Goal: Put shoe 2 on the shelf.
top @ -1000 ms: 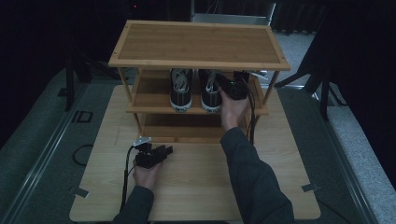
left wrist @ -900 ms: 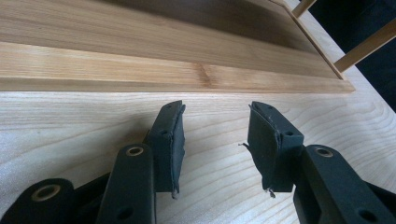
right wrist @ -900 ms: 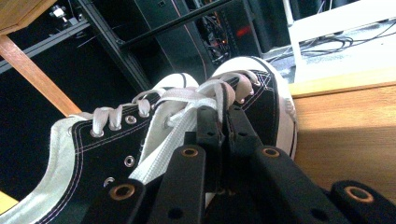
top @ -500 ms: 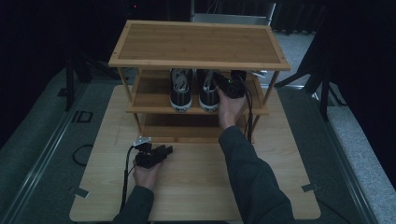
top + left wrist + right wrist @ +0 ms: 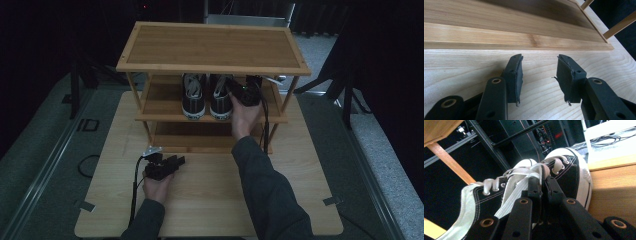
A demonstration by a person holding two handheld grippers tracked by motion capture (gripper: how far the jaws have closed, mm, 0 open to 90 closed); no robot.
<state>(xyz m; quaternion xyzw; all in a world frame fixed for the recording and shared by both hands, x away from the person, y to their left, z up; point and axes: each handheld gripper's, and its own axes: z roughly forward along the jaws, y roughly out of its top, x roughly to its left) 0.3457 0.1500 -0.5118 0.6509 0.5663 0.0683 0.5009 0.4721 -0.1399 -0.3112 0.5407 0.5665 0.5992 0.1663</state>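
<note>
Black rubber pads of the right gripper point(image 5: 541, 186) are pressed together on the inner side wall of a black canvas sneaker point(image 5: 564, 173), just beside its white laces point(image 5: 524, 178); seen from the high view, that gripper point(image 5: 239, 91) is reached into the middle tier of a bamboo shoe rack point(image 5: 212, 67), where the right sneaker point(image 5: 220, 97) is stood toe-out just beside its partner, the left sneaker point(image 5: 192, 96). The left gripper point(image 5: 539, 75) is held with its jaws spread and nothing between them, low over the wooden table point(image 5: 461, 67), near the rack's bottom shelf edge point(image 5: 499, 37); from above it point(image 5: 167, 164) is seen resting well apart from the shoes. A slip is judged possible: only thin fabric is pinched, so the shoe could sag, twist or drop if it is lifted quickly. A lace could also be caught by the pads. Little room is left overhead by the top shelf, and the right corner post point(image 5: 289, 92) is close to the hand, so a knock is likely on a careless pull. Open table is offered in front of the rack for setting down.
</note>
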